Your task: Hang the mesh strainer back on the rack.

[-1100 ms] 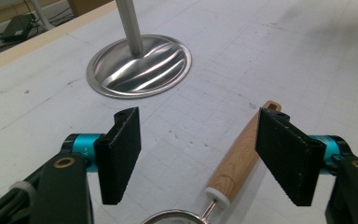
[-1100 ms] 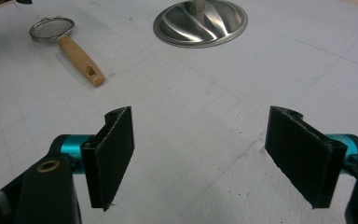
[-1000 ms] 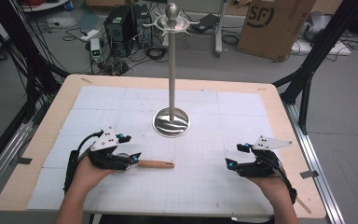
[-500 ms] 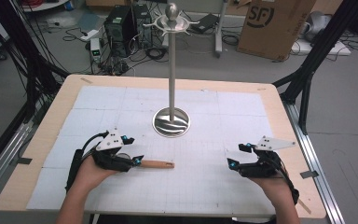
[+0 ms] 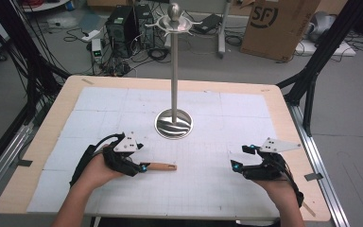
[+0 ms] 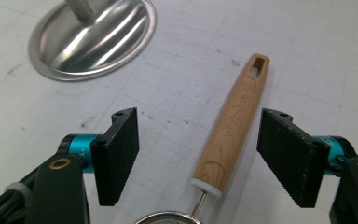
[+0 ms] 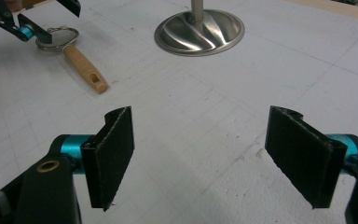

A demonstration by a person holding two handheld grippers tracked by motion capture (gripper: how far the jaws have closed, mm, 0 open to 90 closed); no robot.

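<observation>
A person's left gripper [image 6: 196,154] stands spread over a small wooden-handled utensil [image 6: 233,123] on the gridded white mat [image 5: 208,189], its two black pads [image 6: 119,154] wide apart and touching nothing; seen from the left gripper view, the handle lies between the jaws but off centre, closer to the right-hand pad, with clear mat showing on both sides; nearest the claw is the white collar and thin wire neck that runs down to a round metal rim at the bottom edge, which the right gripper view shows as a wire loop, perhaps a little strainer; from there the long axis runs away from the claw and leans slightly to the right, ending in the slotted hanging hole at the far tip; the coming move, judged from this, turns on that line: the jaws already straddle the handle across its width, so a small shift toward the right pad's side and a squeeze would likely take it; the right gripper [image 7: 205,158] rests well apart across the mat, jaws likewise spread and empty, and plainly the farther hand; beyond the handle's tip, to the upper left as the left claw looks, lies the polished round base [image 6: 93,35] of a tall metal stand [image 5: 174,71] with hooks at its top.
</observation>
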